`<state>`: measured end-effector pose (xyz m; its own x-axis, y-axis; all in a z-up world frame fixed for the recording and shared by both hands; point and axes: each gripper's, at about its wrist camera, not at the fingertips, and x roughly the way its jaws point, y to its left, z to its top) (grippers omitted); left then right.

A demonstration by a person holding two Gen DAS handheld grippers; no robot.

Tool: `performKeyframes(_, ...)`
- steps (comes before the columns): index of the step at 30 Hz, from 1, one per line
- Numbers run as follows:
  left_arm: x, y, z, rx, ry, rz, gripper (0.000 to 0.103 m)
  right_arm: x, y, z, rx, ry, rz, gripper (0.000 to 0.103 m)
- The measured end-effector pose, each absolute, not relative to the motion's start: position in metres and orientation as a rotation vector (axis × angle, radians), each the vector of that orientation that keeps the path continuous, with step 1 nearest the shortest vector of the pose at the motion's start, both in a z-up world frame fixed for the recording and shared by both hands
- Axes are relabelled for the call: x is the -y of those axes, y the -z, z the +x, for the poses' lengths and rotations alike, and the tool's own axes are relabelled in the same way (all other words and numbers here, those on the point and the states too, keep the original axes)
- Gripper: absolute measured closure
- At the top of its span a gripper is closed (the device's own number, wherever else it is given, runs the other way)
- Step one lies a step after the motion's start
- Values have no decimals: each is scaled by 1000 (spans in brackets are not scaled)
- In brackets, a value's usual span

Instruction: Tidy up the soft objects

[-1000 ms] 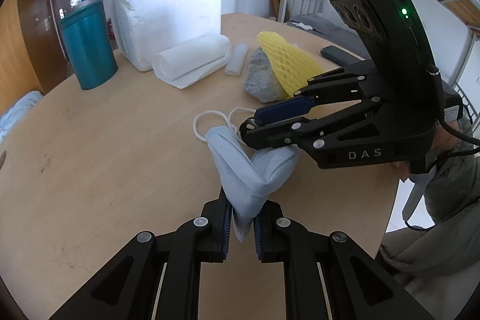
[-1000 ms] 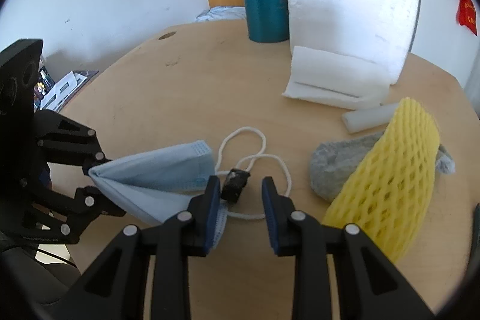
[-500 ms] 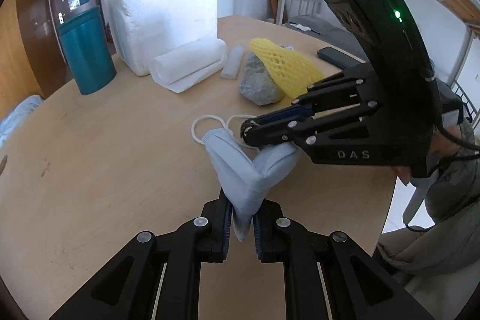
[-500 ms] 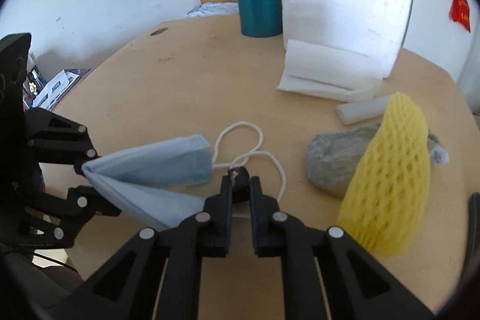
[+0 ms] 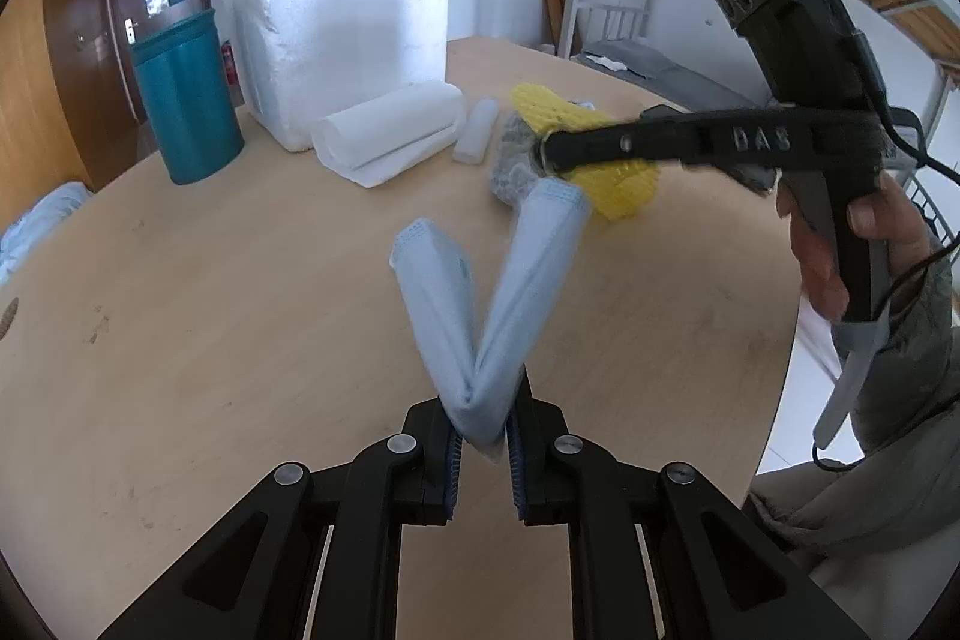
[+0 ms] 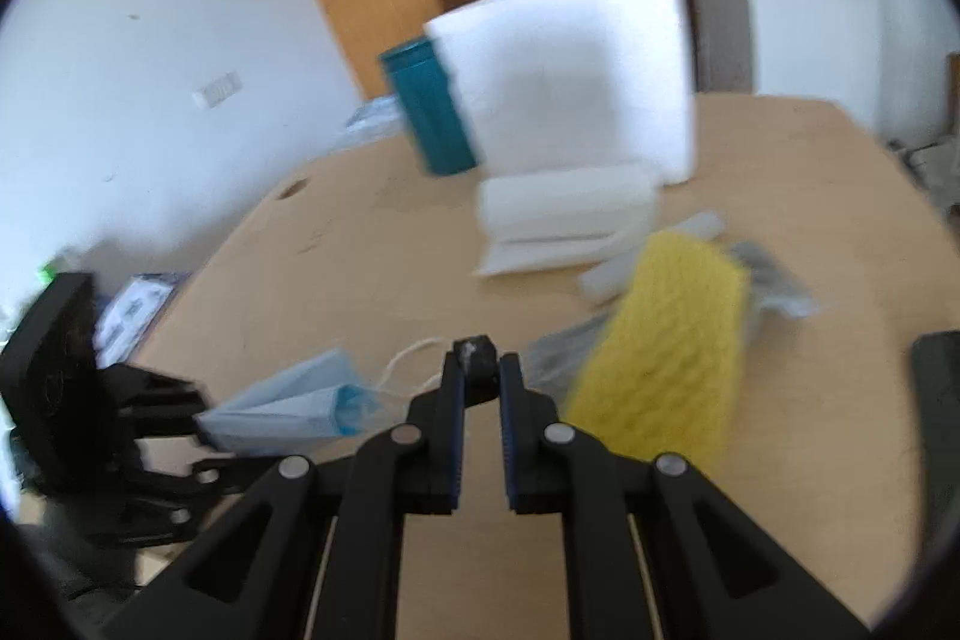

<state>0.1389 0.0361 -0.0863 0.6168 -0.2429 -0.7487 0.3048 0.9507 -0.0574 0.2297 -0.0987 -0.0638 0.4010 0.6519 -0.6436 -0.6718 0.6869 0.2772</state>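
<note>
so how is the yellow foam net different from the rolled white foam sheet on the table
The yellow foam net has an open mesh of holes; the rolled white foam sheet has a smooth, plain surface. The net is draped over a grey lump and arches up, while the sheet lies straight on the table beside the white foam block. The net looks shorter, the sheet longer. Both look like soft packing foam.

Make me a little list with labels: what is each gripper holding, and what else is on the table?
left gripper: shut on the fold of the blue face mask
right gripper: shut on a small dark clip at the mask's ear loops
mask: lifted off the wooden table
also on table: teal bin, white foam block, white foam roll, yellow foam net, grey cloth
</note>
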Motion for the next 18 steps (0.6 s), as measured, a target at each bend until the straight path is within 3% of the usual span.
performKeyframes(18, -58, 70, 135, -793, 216, 37, 89, 93, 63, 241, -786, -831, -14, 90)
